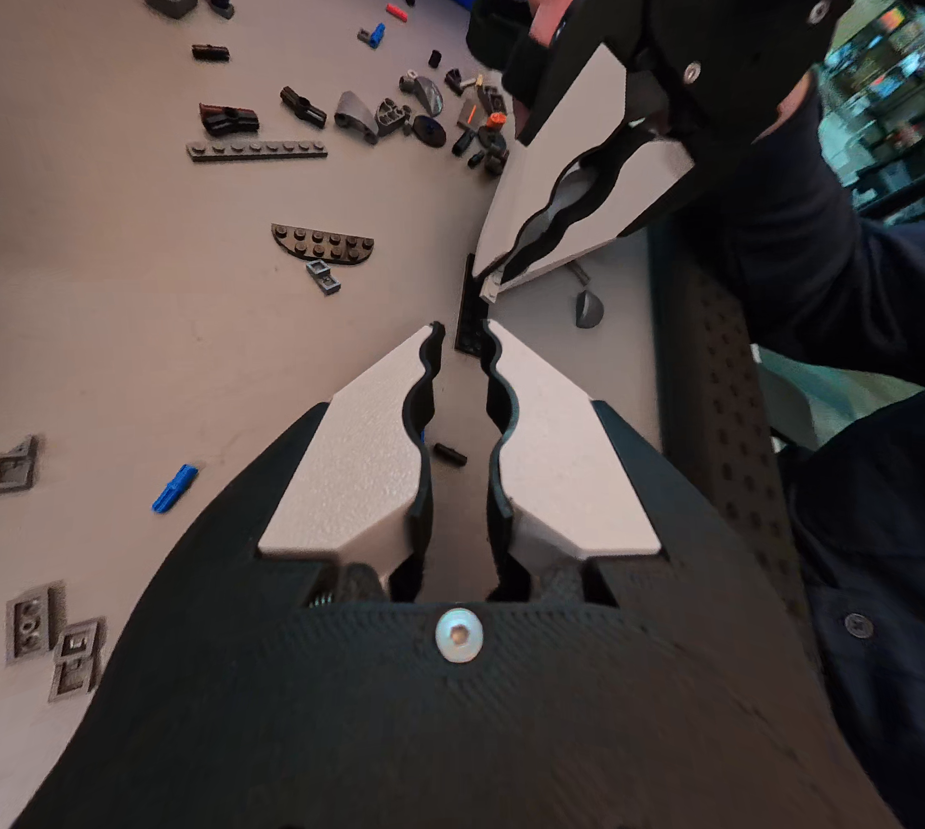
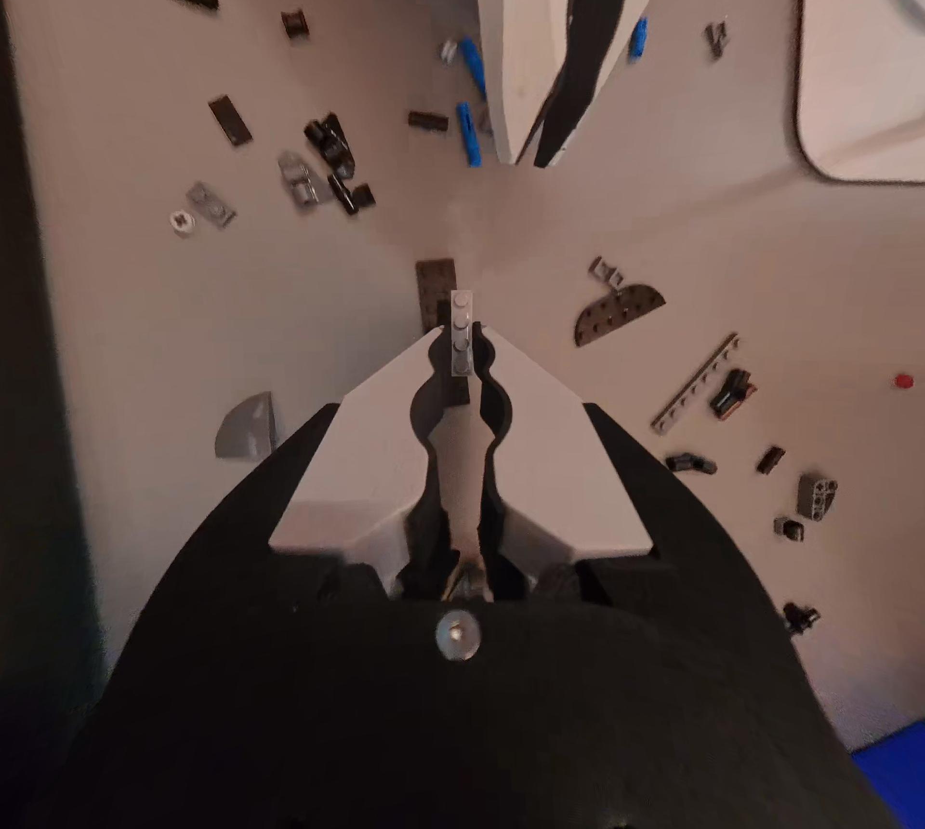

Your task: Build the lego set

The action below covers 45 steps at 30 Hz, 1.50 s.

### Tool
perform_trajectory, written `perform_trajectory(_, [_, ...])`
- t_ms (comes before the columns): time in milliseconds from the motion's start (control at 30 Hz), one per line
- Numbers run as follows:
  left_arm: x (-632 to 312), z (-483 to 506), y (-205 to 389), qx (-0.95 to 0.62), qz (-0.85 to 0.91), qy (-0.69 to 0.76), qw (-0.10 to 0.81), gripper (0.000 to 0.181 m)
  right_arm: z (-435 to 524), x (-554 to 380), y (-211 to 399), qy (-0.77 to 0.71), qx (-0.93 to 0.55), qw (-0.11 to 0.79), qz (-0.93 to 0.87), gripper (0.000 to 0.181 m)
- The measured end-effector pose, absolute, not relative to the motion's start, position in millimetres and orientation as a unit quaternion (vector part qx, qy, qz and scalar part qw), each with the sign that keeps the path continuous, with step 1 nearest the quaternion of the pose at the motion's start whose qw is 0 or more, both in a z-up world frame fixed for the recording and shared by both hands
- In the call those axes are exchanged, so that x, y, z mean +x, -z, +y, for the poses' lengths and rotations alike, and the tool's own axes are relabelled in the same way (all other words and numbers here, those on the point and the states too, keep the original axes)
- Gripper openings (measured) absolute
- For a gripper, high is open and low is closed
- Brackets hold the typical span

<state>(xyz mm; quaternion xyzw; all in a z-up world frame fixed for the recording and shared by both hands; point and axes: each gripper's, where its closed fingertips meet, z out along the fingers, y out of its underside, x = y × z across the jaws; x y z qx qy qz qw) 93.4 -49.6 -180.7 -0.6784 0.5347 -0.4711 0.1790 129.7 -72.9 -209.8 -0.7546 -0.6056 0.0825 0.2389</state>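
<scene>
Light grey strip plate clamped in my right gripper, over the black plate.
My left gripper hovers, fingers apart; loose pieces dot the worktop.

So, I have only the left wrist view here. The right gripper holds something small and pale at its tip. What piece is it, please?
Observer: The right wrist view shows it: a light grey plate with one row of four studs. It is clamped in the right gripper, and its front half is past the jaws.
Operator: Is it over the black plate?
Observer: In that view its far end lies along the right edge of the black plate. I cannot tell whether they touch.
Operator: Are there loose pieces that I cannot see?
Observer: Yes, a small white round piece lies beside a small grey plate.
</scene>
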Motion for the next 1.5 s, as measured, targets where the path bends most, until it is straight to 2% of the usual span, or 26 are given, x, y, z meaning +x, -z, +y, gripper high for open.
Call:
perform_trajectory(267, [110.6,-60.3,201.2,-0.678,0.594,0.388,0.191,0.011,-82.8,131.5,223.5,-0.114,-0.765,0.197,-0.603,0.006])
perform_trajectory(533, [116.6,-66.6,223.0,-0.682,0.636,0.317,0.177,0.009,-81.2,125.6,224.0,-0.130,-0.765,0.200,-0.598,0.006])
perform_trajectory(1500, [114.8,-66.6,225.7,-0.678,0.643,0.312,0.173,0.003,-85.6,128.3,213.4,-0.162,-0.754,0.214,-0.599,0.013])
